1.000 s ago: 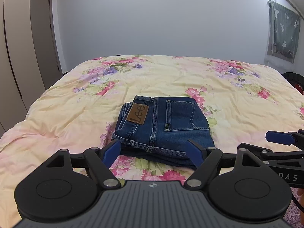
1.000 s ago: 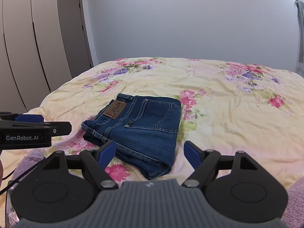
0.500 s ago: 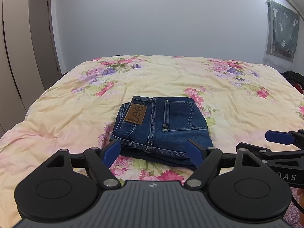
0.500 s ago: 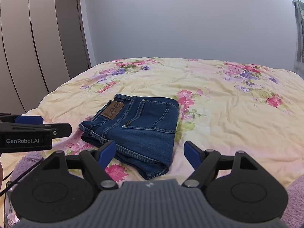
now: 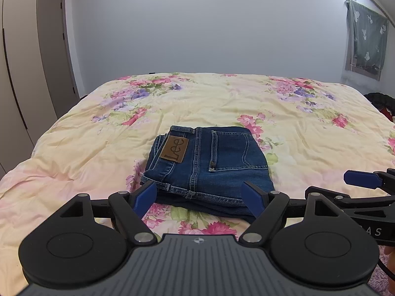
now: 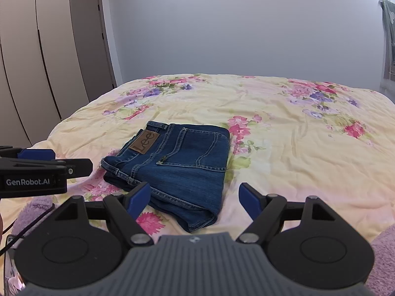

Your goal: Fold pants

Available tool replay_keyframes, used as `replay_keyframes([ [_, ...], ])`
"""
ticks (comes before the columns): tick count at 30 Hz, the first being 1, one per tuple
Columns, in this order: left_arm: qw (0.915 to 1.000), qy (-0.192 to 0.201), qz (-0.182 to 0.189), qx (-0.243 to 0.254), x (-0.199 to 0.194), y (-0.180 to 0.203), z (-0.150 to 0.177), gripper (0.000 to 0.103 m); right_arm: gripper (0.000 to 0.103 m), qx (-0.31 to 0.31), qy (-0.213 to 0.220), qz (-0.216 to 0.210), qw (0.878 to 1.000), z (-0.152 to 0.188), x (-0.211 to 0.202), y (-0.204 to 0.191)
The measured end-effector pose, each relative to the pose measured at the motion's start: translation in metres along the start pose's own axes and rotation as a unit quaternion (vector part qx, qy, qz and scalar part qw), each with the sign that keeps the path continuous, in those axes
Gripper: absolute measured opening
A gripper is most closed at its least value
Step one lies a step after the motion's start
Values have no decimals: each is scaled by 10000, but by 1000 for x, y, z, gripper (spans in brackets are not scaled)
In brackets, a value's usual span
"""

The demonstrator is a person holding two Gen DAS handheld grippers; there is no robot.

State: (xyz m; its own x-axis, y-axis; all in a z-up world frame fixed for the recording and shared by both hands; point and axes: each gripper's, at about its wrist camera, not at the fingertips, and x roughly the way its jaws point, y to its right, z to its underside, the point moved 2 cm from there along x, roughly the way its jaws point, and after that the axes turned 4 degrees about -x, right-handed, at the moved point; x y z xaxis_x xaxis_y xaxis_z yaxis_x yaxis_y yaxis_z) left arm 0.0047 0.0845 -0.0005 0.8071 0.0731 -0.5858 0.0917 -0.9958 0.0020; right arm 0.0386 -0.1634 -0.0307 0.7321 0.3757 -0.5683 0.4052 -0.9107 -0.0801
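- Tongs first: the left gripper (image 5: pixel 199 195) sits with its blue fingertips (image 5: pixel 145 194) spread wide and nothing between them, and the right gripper (image 6: pixel 193 197) is the same, jaws apart and empty.
- Both hang low over the near edge of the bed, side by side, neither touching cloth. From the right wrist view the left tool shows at the left margin, level with its partner.
- Just beyond the fingertips lie the jeans (image 5: pixel 209 165), folded into a compact, roughly square bundle, back pocket (image 5: pixel 234 150) and leather brand patch (image 5: pixel 174 148) facing up, waistband toward the left.
- Layers stack neatly along the near edge, and the bottom fold pokes out slightly under the top one.
- That bundle rests flat on the floral quilt (image 5: pixel 296 128), near the front middle of the bed, well apart from either side.
- My read: folding looks finished, and the empty, spread jaws fit a release with the tools held clear so the stack is not dragged.
- Further out: wardrobe doors (image 6: pixel 37 74) on the left, a plain wall behind, a curtain (image 5: pixel 366 39) at the far right.
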Motion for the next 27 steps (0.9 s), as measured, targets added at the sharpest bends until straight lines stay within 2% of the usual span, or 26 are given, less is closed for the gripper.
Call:
replay_keyframes([
  [27, 9999, 83, -63, 21, -2, 5, -3, 91, 75, 0, 49, 11, 10000, 0, -7, 1],
])
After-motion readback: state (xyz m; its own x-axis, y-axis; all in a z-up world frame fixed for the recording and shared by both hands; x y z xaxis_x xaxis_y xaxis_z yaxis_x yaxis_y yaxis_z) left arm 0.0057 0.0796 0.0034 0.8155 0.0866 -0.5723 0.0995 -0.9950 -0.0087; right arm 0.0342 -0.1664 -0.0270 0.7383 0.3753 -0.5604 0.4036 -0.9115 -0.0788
